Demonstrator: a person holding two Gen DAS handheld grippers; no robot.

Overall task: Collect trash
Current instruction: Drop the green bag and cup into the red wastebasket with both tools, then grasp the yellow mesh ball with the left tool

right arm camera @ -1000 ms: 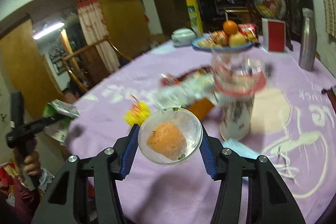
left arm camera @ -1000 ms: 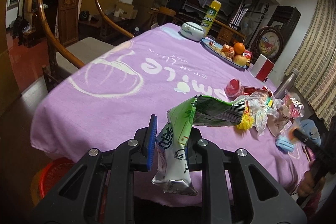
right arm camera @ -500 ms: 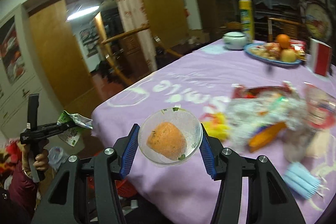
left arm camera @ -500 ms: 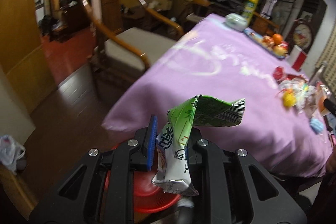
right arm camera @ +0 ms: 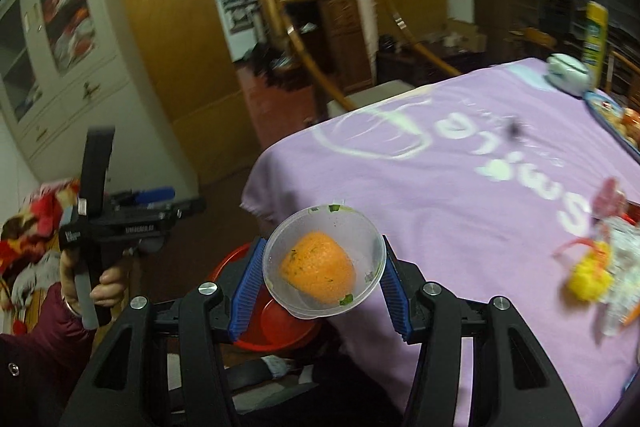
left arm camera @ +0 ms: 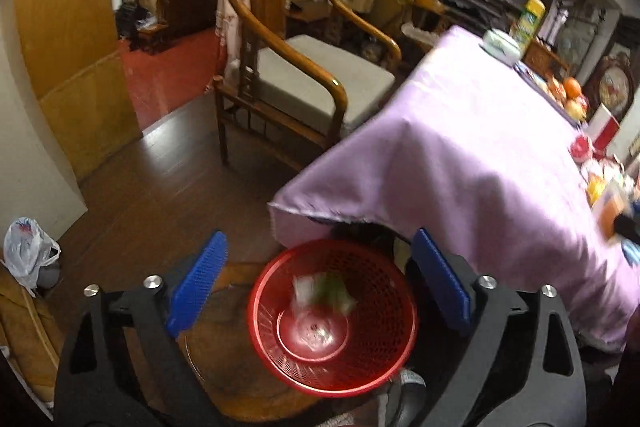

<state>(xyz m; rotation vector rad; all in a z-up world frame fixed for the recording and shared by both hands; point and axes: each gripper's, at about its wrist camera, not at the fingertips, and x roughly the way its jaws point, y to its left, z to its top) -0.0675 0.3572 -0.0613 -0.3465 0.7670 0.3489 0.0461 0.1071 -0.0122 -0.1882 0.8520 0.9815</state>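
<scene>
Trash: a green wrapper (left arm camera: 325,293), blurred, lies inside the red basket (left arm camera: 332,315) on the floor at the corner of the purple-clothed table (left arm camera: 472,163). More litter (right arm camera: 600,267) remains on the tabletop.

Risks, as judged: the clear cup (right arm camera: 325,263) with orange contents is tilted toward the camera and could spill on the cloth before it is over the basket; released too soon, it would miss the rim.

Pose: the left gripper (left arm camera: 320,279) points steeply down over the basket, jaws opening wide, nothing between them. The right gripper (right arm camera: 322,285) angles down beside the table edge, pinching the cup by its sides.
</scene>
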